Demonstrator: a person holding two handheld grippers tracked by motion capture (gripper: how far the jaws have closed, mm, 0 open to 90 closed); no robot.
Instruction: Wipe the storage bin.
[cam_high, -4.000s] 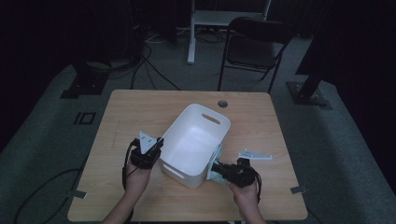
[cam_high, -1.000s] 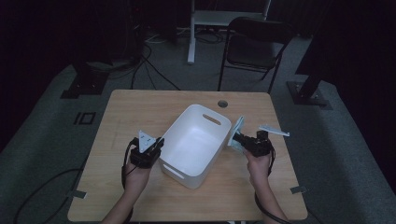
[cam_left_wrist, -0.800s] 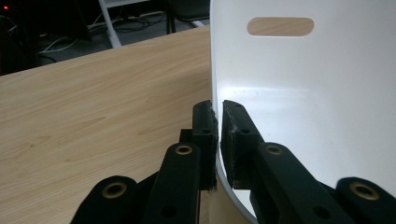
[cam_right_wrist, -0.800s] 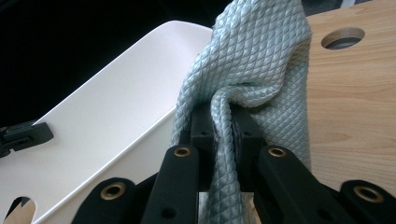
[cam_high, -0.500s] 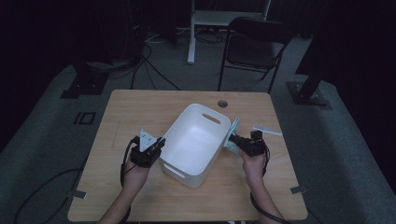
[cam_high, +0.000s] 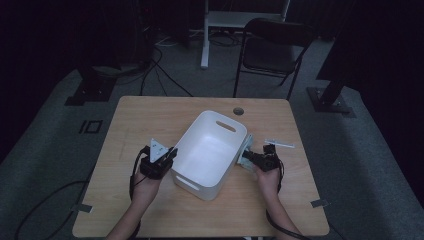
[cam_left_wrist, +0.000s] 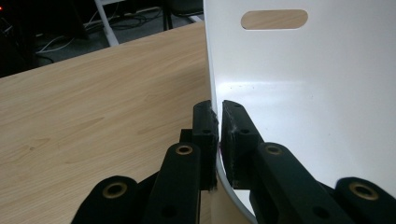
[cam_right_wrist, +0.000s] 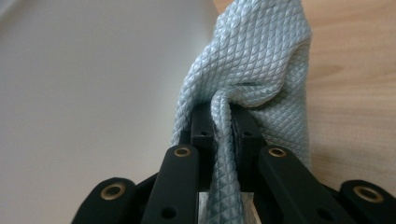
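A white plastic bin (cam_high: 210, 152) with handle slots stands at an angle in the middle of the wooden table (cam_high: 150, 115). My left gripper (cam_high: 169, 156) is shut on the bin's left rim; in the left gripper view the jaws pinch the thin white wall (cam_left_wrist: 215, 93). My right gripper (cam_high: 250, 157) is shut on a pale blue cloth (cam_high: 245, 151) and holds it against the bin's right outer wall. In the right gripper view the quilted cloth (cam_right_wrist: 252, 60) bunches between the jaws beside the white wall (cam_right_wrist: 93, 93).
A small white flat item (cam_high: 280, 144) lies on the table just beyond my right gripper. A round cable hole (cam_high: 238, 110) is near the table's far edge. A black folding chair (cam_high: 275, 50) stands behind the table.
My right gripper, with the cloth, has moved from the bin's near right corner up along its right side and now presses close to the wall. The left gripper has stayed on the rim.
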